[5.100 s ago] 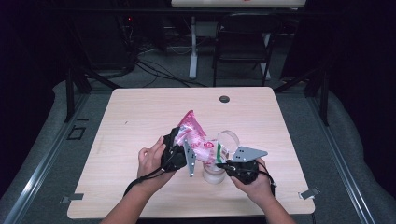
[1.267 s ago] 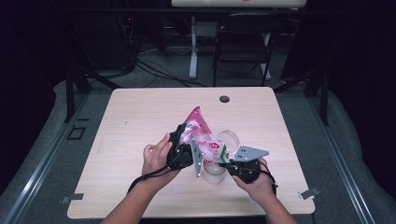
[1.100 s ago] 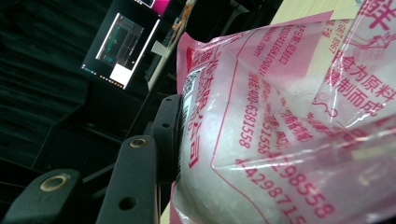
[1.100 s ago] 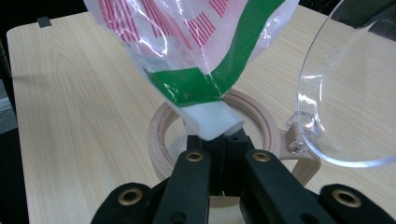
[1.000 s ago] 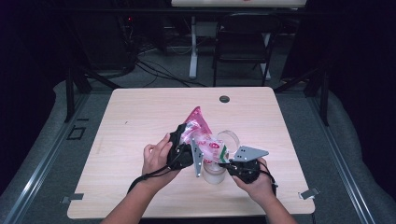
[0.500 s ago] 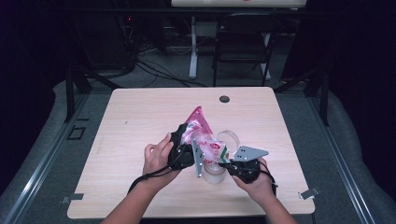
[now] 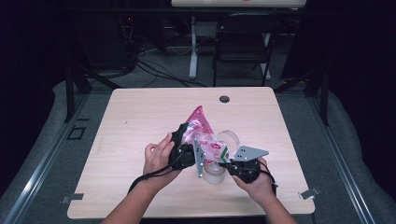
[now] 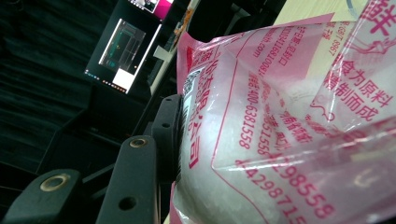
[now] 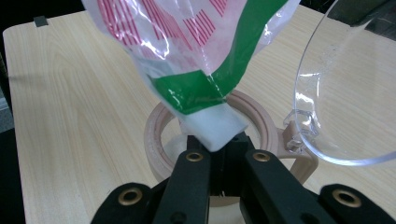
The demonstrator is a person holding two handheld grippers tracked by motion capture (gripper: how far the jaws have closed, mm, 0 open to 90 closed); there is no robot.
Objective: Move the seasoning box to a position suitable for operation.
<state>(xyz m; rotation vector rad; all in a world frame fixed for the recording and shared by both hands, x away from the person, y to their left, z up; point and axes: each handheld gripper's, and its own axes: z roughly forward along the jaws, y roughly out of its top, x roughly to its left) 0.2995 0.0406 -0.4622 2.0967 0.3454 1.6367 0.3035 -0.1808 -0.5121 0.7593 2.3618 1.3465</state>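
A pink-printed plastic bag (image 7: 200,125) of white grains hangs tilted between both hands above an open jar (image 7: 214,173). My left gripper (image 7: 186,148) is shut on the bag's wide body; in the left gripper view one black pad (image 8: 167,135) presses its side and the bag (image 8: 289,121) hides the other jaw. My right gripper (image 9: 223,150) is shut on the bag's lower corner (image 9: 215,127), white and green, right over the jar's wooden rim (image 9: 153,133). The jar's clear hinged lid (image 9: 348,93) stands open beside it.
The light wooden table (image 7: 140,116) has bare room to the left and at the back. A small dark round disc (image 7: 224,99) lies near its far edge. A chair (image 7: 243,44) and cables stand on the floor beyond.
Over the last second nothing has visibly moved. Since the oldest frame both hands and the bag have shifted slightly to the right.
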